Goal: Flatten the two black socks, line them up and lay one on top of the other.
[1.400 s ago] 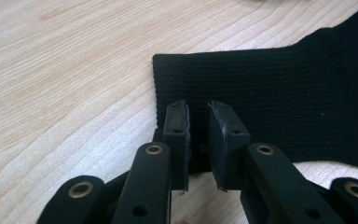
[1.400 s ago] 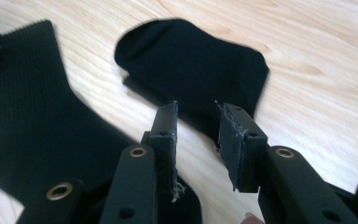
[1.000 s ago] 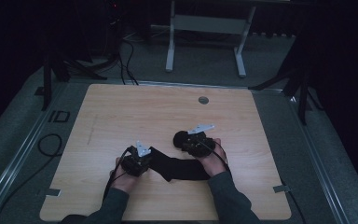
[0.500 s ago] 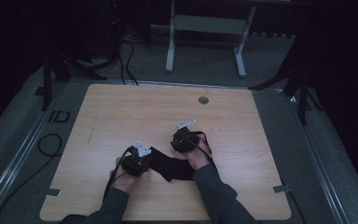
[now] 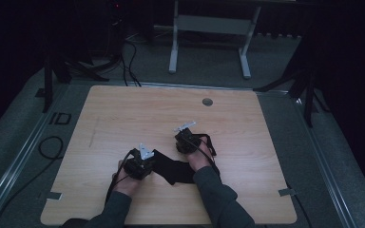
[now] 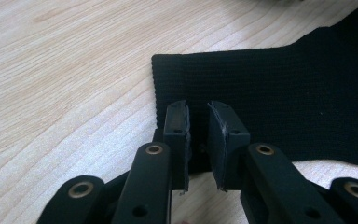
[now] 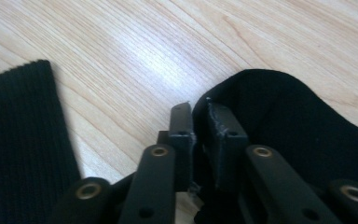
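Right gripper fingers pinch black sock edge.

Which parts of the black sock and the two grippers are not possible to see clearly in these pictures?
- High view: the sock is dark and small, so its shape and folds are unclear; the hands and the left gripper cover its ends.
- Left gripper view: the sock runs past the right edge of the picture.
- Right gripper view: the right gripper covers the sock fold it pinches; the bottom edge cuts the rest off.
- High view: the round mark on the table is too small to identify.

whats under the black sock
The bare wooden table lies under the black sock. The left gripper and right gripper each pinch an end. Whatever the fabric covers stays hidden.
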`<state>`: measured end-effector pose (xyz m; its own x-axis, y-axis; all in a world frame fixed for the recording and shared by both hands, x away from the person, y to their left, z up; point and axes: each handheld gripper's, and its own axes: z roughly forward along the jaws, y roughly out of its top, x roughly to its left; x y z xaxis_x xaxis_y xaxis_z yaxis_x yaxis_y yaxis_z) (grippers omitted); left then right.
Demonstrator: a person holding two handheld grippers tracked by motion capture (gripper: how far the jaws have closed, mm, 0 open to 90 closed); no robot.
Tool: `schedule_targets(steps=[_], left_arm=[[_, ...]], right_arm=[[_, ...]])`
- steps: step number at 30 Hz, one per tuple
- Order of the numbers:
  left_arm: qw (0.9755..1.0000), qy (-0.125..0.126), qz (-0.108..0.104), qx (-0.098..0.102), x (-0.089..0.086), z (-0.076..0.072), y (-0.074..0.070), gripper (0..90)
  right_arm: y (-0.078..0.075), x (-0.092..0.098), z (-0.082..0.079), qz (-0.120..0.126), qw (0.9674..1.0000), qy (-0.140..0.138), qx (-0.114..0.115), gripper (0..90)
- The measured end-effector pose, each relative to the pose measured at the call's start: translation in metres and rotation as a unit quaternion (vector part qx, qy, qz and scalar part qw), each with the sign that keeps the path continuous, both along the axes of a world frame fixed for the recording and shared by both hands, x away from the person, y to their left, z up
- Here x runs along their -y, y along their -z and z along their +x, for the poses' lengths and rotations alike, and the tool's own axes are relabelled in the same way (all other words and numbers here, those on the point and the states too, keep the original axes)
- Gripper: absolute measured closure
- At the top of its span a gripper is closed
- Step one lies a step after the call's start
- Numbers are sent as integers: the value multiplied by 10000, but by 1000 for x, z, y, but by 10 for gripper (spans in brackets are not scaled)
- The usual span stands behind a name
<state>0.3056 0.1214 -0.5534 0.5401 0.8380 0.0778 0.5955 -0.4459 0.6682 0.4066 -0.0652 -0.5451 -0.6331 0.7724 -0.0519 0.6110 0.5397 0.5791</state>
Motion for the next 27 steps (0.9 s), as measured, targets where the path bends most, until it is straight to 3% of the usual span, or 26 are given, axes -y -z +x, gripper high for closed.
schedule_targets(steps=[3,6,13,17,27], left_arm=[[10000,7,-10,-7,0,0,0,784],[10000,11,-7,-5,0,0,0,784],[10000,8,-3,3,0,0,0,785],[10000,17,5,1,0,0,0,785],[10000,24,12,13,0,0,0,785]], right_arm=[[-1,-2,-5,-50,9997,242,-77,849],[-1,-6,-12,-55,9995,286,-88,862],[-2,-7,-17,467,9972,280,-516,882],[-2,-4,-15,742,9949,305,-608,885],[-38,24,-17,1460,9880,443,-236,885]])
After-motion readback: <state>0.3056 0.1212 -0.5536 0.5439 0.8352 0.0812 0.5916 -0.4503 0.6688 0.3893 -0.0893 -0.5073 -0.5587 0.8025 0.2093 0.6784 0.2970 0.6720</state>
